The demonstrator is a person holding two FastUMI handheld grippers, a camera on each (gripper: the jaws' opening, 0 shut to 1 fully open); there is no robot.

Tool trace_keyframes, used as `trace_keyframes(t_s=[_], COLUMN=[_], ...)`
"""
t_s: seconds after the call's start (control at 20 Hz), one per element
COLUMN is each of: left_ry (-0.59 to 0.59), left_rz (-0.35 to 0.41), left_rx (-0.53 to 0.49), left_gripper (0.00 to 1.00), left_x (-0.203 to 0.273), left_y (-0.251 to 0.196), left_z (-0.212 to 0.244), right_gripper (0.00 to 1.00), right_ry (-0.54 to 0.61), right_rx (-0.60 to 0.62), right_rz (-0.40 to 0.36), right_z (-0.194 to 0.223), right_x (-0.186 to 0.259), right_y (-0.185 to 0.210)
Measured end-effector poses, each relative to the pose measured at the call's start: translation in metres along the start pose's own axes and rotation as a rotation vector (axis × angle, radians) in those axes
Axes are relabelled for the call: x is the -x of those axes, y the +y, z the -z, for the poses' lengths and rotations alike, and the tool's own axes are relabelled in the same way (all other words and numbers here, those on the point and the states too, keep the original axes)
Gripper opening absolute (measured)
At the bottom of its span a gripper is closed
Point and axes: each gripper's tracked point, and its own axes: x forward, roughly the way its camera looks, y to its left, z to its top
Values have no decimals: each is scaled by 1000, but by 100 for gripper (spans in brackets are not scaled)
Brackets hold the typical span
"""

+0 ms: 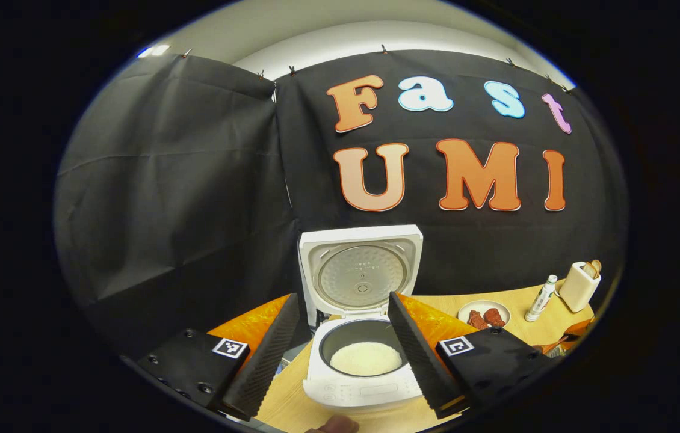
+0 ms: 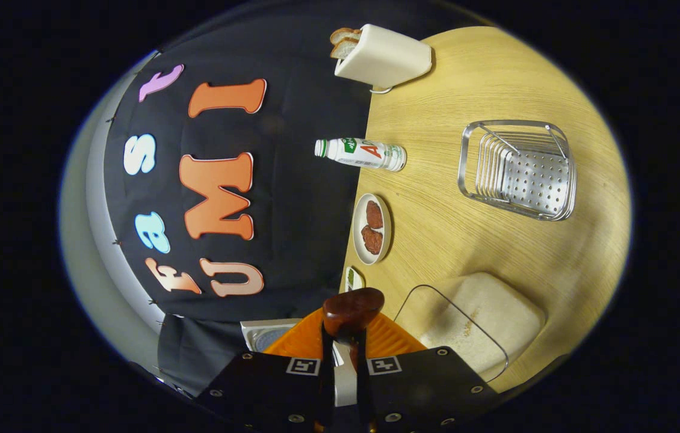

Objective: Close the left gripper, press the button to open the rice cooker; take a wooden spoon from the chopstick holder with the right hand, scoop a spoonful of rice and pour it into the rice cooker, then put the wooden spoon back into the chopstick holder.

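My left hand-held gripper hangs wide open and empty before the cooker, lid up, rice in its pot. My right hand-held gripper, rolled sideways, pinches the spoon, likely tipping rice out.

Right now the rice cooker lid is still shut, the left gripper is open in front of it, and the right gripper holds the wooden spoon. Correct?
Not quite. The left gripper view shows the rice cooker with its lid up and rice in the pot. The rest stands: the left gripper is open in front of it, and the right gripper holds the wooden spoon.
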Motion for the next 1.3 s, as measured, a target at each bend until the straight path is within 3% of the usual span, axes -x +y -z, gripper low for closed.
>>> trace_keyframes(t_s=[0.3,0.65,0.9,1.15,1.3], left_ry=[-4,-25,-29,-25,-16], left_rz=[-39,-86,-145,-199,-222], left_rx=[26,40,59,75,84], left_gripper=[100,100,100,96,100], left_x=[0,3,5,8,6], left_y=[13,37,69,104,124], left_z=[2,-1,3,12,17], right_gripper=[14,14,14,14,14], right_ry=[29,162,243,299,300], right_rx=[-107,-140,-96,-39,25], right_rz=[-63,-148,-180,-170,-153], right_z=[3,56,97,141,161], right_x=[-14,-50,-85,-118,-139], right_y=[31,95,133,156,167])
